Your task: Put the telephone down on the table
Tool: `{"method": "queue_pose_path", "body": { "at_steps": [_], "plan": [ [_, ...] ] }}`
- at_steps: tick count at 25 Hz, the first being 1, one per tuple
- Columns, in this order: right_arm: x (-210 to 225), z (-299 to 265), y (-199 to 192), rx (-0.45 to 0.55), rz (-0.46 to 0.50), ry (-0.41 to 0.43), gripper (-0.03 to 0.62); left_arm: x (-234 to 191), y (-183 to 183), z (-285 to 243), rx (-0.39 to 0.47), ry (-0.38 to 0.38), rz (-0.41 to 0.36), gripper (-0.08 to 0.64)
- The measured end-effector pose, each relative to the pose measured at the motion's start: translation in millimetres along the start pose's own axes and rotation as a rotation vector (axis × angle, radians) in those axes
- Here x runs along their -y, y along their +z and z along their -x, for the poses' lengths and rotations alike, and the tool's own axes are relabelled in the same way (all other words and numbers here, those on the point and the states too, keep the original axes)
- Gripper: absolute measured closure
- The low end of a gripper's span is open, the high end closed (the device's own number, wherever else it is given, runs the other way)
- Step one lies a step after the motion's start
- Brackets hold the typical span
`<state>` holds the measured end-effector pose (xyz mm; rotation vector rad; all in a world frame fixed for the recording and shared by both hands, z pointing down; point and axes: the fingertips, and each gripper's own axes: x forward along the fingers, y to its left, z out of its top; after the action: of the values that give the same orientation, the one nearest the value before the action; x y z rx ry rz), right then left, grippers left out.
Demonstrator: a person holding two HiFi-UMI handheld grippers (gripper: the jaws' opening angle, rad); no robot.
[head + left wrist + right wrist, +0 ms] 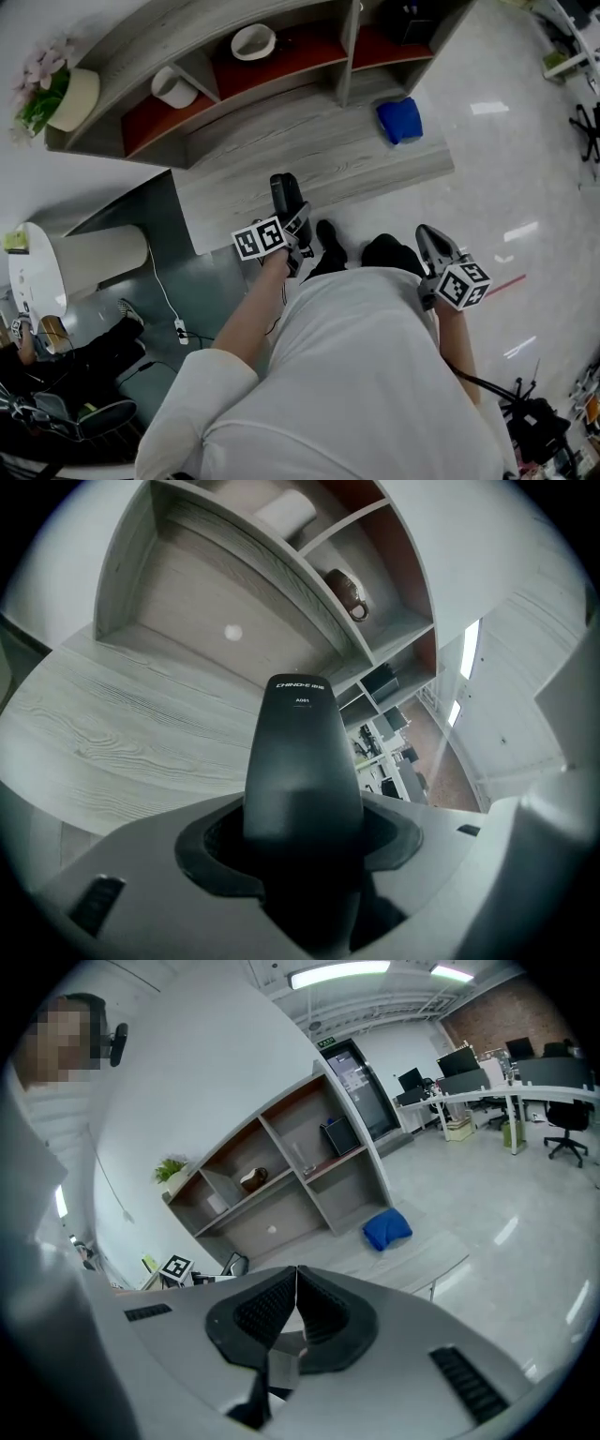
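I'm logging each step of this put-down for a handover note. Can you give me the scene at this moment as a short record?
held item: black telephone, not yet set down
holder: left gripper, jaws clamped on its lower end
other hand: right gripper, jaws together, nothing between them
target: table, grey wood-grain top, ahead of and below the telephone
on the target: blue bundle towards its right end
behind the target: shelf unit with open compartments

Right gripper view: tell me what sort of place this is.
Probably an open-plan office: desks carrying monitors, a black office chair, and strip lights on the ceiling.
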<state>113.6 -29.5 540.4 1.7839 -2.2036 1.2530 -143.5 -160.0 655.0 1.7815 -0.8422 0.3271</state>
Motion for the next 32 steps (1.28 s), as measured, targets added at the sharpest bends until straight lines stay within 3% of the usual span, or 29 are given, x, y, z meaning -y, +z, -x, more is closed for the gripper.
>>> {"method": "queue_pose_path", "body": {
  "at_steps": [11,19,26,32],
  "plan": [
    [16,-19,16,-0.022,-0.021,-0.007,0.574,-28,24,-78,-0.046,0.124,0.016,0.278],
    [48,-24,50,-0.068,0.008,0.016,0.574,-54,39,-139,-0.066,0.301,-0.011,0.278],
    [80,-24,65,-0.114,0.005,-0.004,0.574,-70,40,-179,-0.095,0.41,0.021,0.278],
    [95,-29,73,-0.151,0.018,-0.008,0.574,-73,37,-214,-0.16,0.484,-0.036,0.278]
  ]
}}
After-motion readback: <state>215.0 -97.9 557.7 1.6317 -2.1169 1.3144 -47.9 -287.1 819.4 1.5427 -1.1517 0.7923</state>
